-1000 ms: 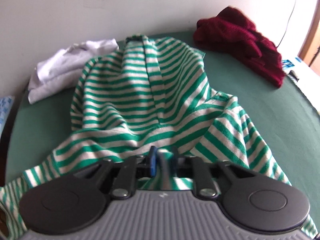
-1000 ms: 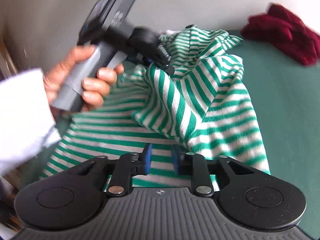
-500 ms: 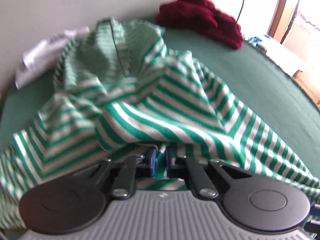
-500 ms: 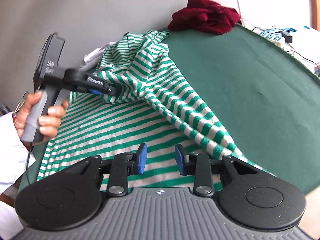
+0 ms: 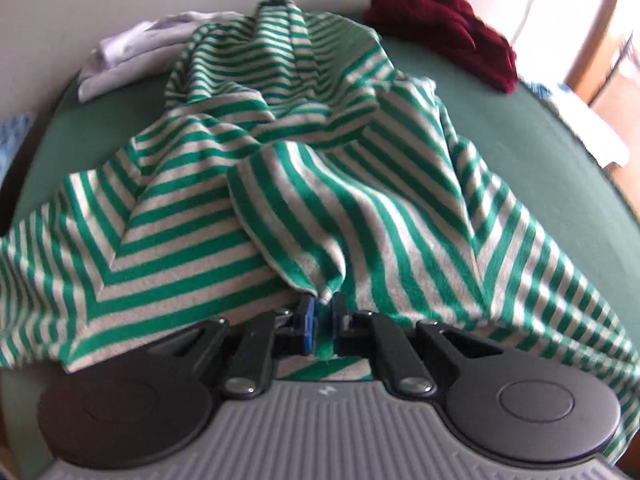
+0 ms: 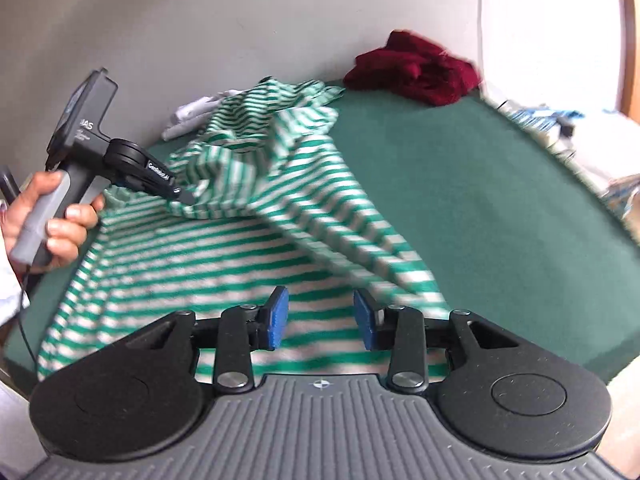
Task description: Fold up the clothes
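**Mia:** While the right gripper (image 6: 320,318) pointed down at the bed, what was between its blue pads?

**Tom:** Nothing. Its jaws were opening, and the striped shirt (image 6: 224,256) lay flat just under them, not pinched.

**Mia:** And the left gripper (image 5: 323,322)?

**Tom:** It was clamped tight on a fold of the shirt. A hand (image 6: 48,220) held it up on the left side, tipped down, with the cloth hanging from it.

**Mia:** Which way did the shirt go?

**Tom:** Its long way ran from the near edge of the green bed cover (image 6: 480,208) toward the wall. The loose near edge was closest to the right gripper, so I think that one should grab next.

**Mia:** What was farther back?

**Tom:** A white cloth (image 5: 132,52) and a dark red sweater (image 5: 444,28), by the wall.
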Tool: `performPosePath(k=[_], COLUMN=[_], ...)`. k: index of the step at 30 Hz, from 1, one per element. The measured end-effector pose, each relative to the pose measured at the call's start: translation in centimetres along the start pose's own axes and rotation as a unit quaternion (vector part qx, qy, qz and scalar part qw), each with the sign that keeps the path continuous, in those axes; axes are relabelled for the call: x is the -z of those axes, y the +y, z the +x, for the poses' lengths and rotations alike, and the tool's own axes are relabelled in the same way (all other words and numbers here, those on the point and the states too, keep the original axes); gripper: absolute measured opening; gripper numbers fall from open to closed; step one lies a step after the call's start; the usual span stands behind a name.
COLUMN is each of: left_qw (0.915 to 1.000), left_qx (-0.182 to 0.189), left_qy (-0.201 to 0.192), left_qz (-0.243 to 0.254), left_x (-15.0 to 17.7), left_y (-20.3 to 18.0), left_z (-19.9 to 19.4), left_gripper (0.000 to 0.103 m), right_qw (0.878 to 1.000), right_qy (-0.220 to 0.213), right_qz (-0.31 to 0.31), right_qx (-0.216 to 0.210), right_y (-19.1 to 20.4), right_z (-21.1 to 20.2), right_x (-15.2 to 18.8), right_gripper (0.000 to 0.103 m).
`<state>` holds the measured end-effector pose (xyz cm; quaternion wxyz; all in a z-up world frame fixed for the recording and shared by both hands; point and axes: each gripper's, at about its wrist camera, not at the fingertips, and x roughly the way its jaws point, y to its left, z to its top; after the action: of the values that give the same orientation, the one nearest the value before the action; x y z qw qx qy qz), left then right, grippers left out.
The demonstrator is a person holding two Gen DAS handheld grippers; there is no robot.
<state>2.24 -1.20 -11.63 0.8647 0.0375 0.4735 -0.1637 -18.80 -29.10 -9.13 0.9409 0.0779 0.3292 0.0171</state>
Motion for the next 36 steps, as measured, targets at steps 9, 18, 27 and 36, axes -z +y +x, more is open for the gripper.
performPosePath(k=[9,18,27,36], left_qw=[0.9989,0.9940,0.9891,0.9863], left_qx=[-0.043,-0.088,-0.145,-0.162], left_qy=[-0.011,-0.064,-0.022,-0.028], left_qz=[0.018,0.009,-0.003,0.002], left_x=[-1.9,-5.5,-4.7,-4.8], left_y=[-2.4,-4.4,-3.6,-4.3], left_z=[-0.9,-4.8,-1.8,-1.8], left_gripper=[0.003,0.004,0.005,0.007], right_qw=[0.996,0.993,0.984,0.992], right_qy=[0.051,0.038,0.069,0.060], right_qz=[-0.056,-0.021,-0.069,-0.062], right_qx=[0.036,-0.109,-0.150,-0.093], right_y=[-8.7,-6.8,-0.2,0.1], right_z=[-2.7,-7.2,-7.4,-0.3], right_x=[3.5,4.1,9.5,10.7], right_gripper=[0.040,0.003,0.036,0.002])
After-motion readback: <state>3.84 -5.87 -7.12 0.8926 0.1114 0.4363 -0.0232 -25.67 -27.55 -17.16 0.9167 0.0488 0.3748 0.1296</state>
